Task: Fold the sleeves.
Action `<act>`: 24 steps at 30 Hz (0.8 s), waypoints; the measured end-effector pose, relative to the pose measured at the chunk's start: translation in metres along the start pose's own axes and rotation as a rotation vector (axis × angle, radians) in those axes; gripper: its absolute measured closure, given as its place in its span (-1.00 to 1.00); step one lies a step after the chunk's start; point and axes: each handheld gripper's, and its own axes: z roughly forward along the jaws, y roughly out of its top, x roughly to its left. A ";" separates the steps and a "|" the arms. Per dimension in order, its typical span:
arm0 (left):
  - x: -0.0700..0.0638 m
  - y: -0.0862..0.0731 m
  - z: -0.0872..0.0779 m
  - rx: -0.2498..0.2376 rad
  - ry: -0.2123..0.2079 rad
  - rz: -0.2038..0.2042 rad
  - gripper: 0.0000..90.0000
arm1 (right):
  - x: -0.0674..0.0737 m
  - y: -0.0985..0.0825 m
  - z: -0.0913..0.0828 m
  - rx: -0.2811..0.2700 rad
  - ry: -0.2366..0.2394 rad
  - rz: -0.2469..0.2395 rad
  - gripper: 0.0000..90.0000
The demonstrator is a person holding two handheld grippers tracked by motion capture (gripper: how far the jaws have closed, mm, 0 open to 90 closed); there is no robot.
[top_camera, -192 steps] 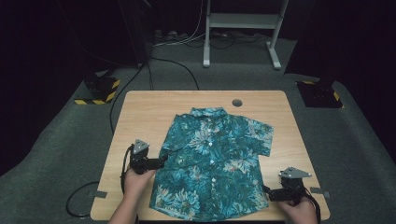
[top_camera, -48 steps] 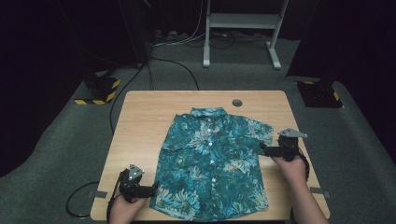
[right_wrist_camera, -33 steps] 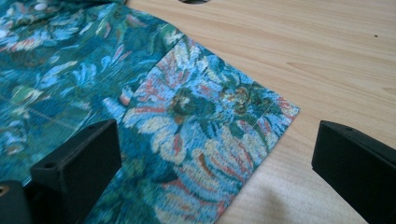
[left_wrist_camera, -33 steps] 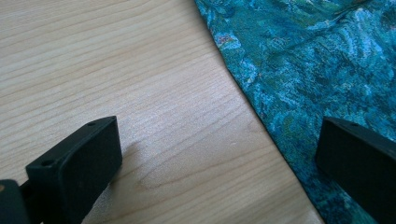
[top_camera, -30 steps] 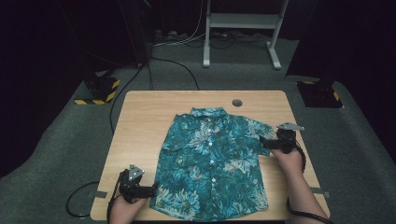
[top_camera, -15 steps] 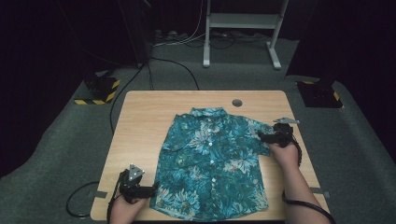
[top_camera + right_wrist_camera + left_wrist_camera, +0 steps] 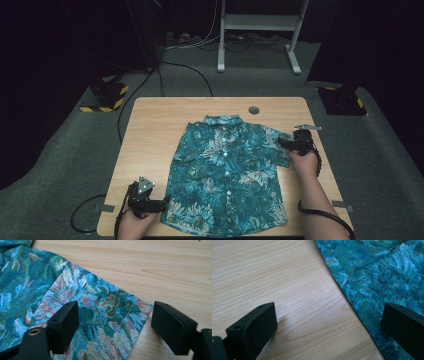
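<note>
One short-sleeved shirt [image 7: 227, 172] of teal woven cloth with a floral print and a row of small white buttons lies flat, front up, in the middle of the pale wood-grain desk [image 7: 150, 135]. The right tool [image 7: 286, 143] has its jaws apart astride the sleeve's hemmed corner; they have just been closing, cloth between them, not yet pinched. The left tool [image 7: 162, 203] stands wide apart at the shirt's lower side edge, one jaw over wood, one over cloth.
</note>
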 end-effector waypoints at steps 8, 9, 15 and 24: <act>0.000 0.000 0.000 0.000 -0.002 0.001 -0.98 | 0.002 -0.001 -0.002 -0.014 -0.034 -0.011 0.11; 0.000 0.000 0.000 0.000 -0.002 0.001 -0.98 | 0.003 -0.001 -0.001 -0.014 -0.034 -0.019 0.15; -0.001 0.000 0.000 0.000 -0.001 0.002 -0.98 | 0.007 -0.001 -0.001 -0.017 -0.065 -0.039 0.52; -0.001 0.000 0.000 0.000 -0.003 0.003 -0.98 | 0.013 -0.002 -0.002 -0.020 -0.072 -0.081 0.95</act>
